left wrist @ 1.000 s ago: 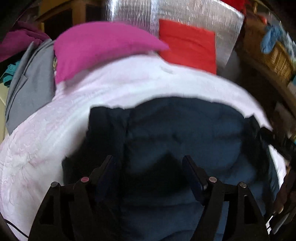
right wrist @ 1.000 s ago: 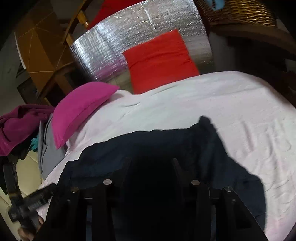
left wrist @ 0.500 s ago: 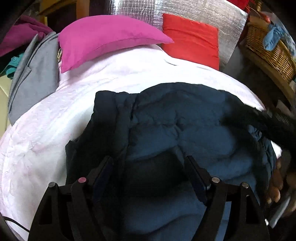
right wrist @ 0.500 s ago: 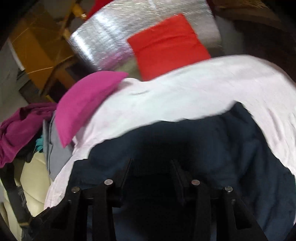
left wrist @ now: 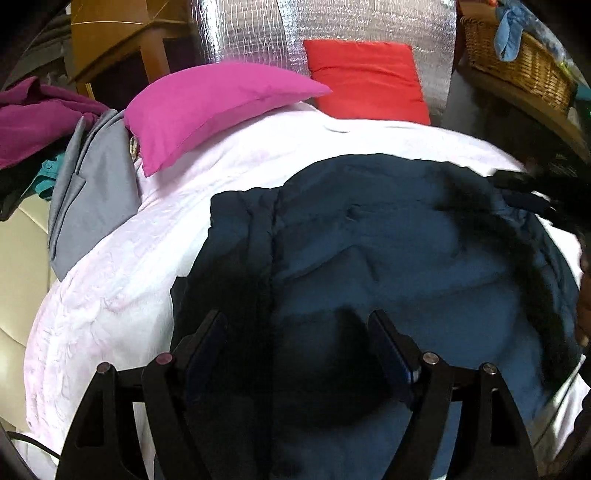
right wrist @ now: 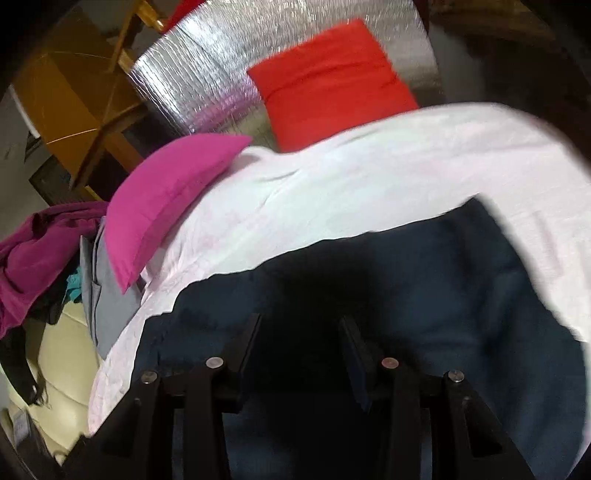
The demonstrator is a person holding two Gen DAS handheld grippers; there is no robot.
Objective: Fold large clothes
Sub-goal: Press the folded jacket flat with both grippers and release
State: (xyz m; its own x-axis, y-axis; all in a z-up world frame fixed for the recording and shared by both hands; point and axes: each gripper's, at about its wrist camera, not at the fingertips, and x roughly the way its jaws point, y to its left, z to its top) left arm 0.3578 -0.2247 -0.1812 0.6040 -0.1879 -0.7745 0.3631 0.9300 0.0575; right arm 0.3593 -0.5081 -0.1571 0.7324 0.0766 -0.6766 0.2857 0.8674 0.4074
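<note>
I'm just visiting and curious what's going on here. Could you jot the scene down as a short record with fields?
Garment: dark blue padded jacket, spread on the bed
Surface: white bedcover
Left gripper: open, over the jacket
Right gripper: open, over the jacket
Pillows: pink pillow and red pillow at the head of the bed
Other clothes: grey garment beside the pink pillow

Left wrist view: looks forward and down along its fingers [left wrist: 207, 332] from close above the dark blue jacket [left wrist: 388, 258] toward the head of the bed [left wrist: 103, 295]. Right wrist view: same facing, tilted and blurred, fingers [right wrist: 247, 332] low over the jacket [right wrist: 443, 295]. Both views share the pink pillow [left wrist: 207, 107] [right wrist: 166, 195], red pillow [left wrist: 365, 77] [right wrist: 328, 81] and silver panel [left wrist: 258, 29] [right wrist: 199, 85].
</note>
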